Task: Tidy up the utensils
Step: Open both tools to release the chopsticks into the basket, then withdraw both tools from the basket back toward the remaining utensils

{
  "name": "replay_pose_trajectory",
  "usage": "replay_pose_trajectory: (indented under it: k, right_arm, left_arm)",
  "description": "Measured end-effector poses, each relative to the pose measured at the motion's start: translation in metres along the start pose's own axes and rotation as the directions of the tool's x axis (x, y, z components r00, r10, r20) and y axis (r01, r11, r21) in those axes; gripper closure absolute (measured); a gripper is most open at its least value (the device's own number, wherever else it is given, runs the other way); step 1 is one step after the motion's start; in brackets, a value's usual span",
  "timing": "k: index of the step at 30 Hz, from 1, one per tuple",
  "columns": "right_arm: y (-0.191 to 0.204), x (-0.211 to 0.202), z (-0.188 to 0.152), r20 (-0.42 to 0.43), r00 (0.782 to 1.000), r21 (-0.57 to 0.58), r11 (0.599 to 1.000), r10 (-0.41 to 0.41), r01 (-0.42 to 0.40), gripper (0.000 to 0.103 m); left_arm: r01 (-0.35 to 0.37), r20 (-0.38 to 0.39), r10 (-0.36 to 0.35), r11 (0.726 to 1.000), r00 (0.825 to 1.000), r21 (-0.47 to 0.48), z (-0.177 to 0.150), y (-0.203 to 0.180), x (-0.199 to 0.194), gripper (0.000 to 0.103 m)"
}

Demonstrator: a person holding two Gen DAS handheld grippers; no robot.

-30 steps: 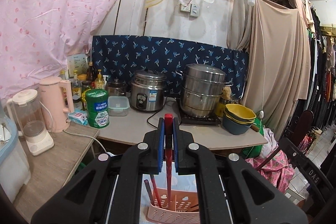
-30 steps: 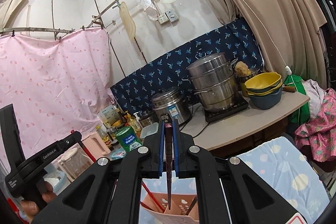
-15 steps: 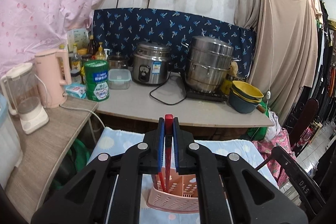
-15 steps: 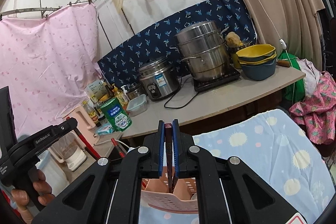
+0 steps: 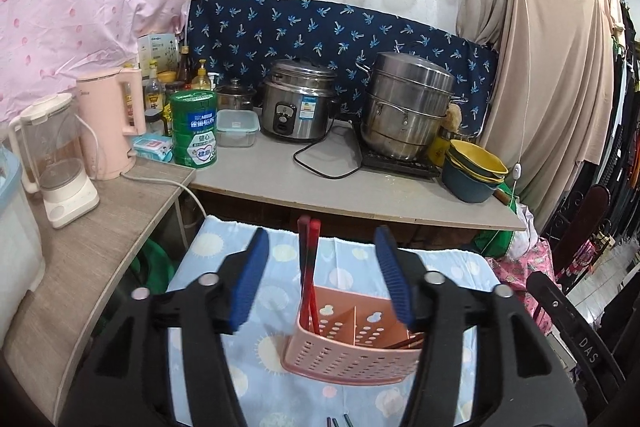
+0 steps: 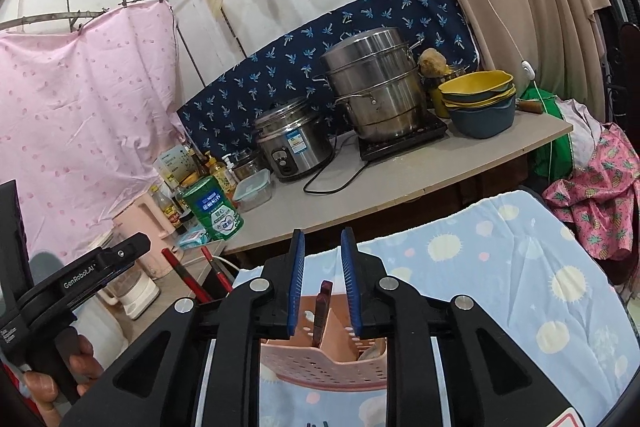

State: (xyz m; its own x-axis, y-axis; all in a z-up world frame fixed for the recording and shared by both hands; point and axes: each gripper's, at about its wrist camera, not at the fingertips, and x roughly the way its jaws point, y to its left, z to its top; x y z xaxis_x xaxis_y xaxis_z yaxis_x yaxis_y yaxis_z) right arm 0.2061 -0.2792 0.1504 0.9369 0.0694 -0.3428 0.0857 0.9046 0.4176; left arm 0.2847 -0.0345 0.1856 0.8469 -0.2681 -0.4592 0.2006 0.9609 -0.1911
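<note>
The red chopsticks (image 5: 309, 275) stand upright in the left compartment of the pink perforated utensil basket (image 5: 348, 359) on the sun-print cloth (image 5: 276, 255), so they need no holding. The left gripper (image 5: 318, 281) is opening, pads clear of them. The right gripper (image 6: 322, 287) is opening around a dark chopstick (image 6: 322, 311) already standing in the basket, seemingly releasing it.
</note>
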Motion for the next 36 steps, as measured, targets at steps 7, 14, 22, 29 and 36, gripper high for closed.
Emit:
replay_pose_trajectory:
  k: [7, 14, 22, 29, 36]
  right_arm:
    - [0.0, -0.022, -0.014, -0.023, 1.0, 0.009, 1.0, 0.016, -0.015, 0.078]
    - [0.0, -0.046, -0.049, -0.094, 0.995, 0.021, 0.999, 0.028, -0.026, 0.078]
    - [-0.011, -0.076, -0.11, -0.221, 0.975, 0.021, 1.0, 0.022, -0.017, 0.078]
    - [-0.028, -0.097, -0.17, -0.345, 0.938, -0.001, 1.0, -0.021, 0.022, 0.078]
    - [-0.037, -0.112, -0.217, -0.43, 0.9, -0.056, 0.997, -0.067, 0.048, 0.078]
  left_arm:
    - [0.003, -0.047, -0.003, 1.0, 0.999, -0.008, -0.023, 0.001, -0.016, 0.042]
    - [0.008, -0.134, -0.009, 1.0, 0.991, -0.004, -0.067, 0.002, -0.034, 0.041]
    - [0.01, -0.288, -0.015, 1.0, 0.957, -0.02, -0.14, 0.008, -0.05, 0.04]
    - [-0.002, -0.389, 0.007, 1.0, 0.921, 0.012, -0.197, 0.01, -0.062, 0.04]
    - [0.008, -0.461, 0.008, 0.999, 0.887, 0.033, -0.248, 0.009, -0.077, 0.04]
